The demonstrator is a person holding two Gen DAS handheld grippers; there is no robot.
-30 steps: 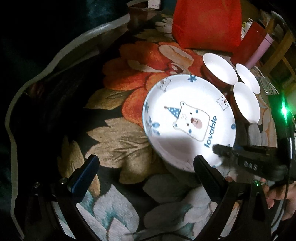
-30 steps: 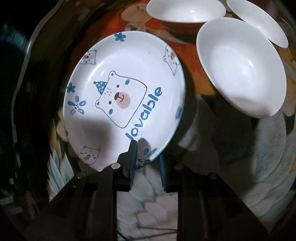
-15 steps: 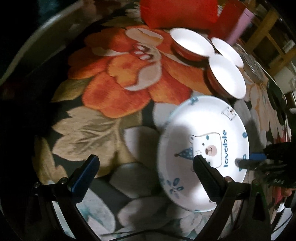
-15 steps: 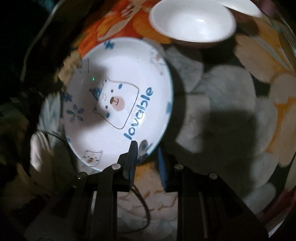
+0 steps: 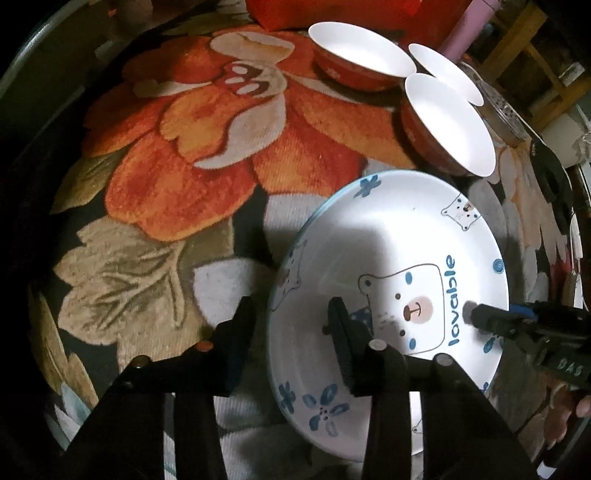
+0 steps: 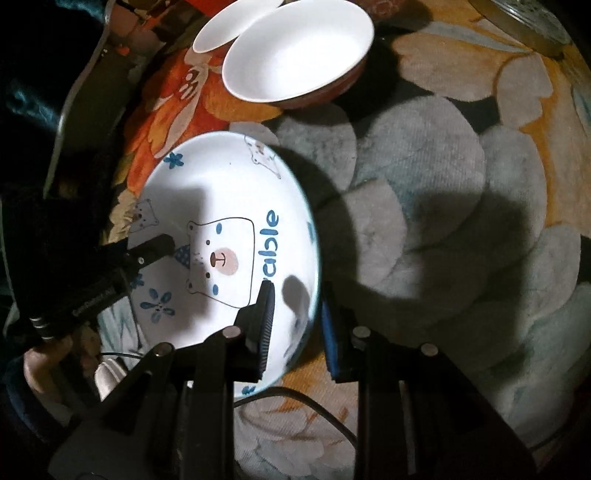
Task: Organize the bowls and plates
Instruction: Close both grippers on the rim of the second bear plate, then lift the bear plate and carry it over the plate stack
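A white plate [image 5: 406, 240] printed with a blue bear and "lovable" hangs tilted over the floral cloth. My left gripper [image 5: 291, 310] straddles its left rim. Its jaws are closing, one finger over the plate's inside and the other just outside the rim, with a small gap showing. My right gripper [image 6: 297, 299] is shut on the opposite rim of the plate [image 6: 221, 184], and its jaws are starting to open. From the right wrist, a left finger [image 6: 159, 247] lies on the plate. Three red bowls with white insides [image 5: 358, 51] [image 5: 443, 70] [image 5: 447, 122] cluster behind it.
A red bag [image 5: 332, 14] and a pink bottle [image 5: 469, 22] stand behind the bowls, with a glass dish [image 5: 502, 107] at the right. The table's edge [image 5: 37, 74] curves along the left. A black cable [image 6: 295, 398] lies under the right gripper. A hand [image 6: 44, 362] holds the left gripper.
The right gripper carried the plate away from the bowls toward the near side. My left gripper came down over the plate's left rim and its wide jaws narrowed around it.
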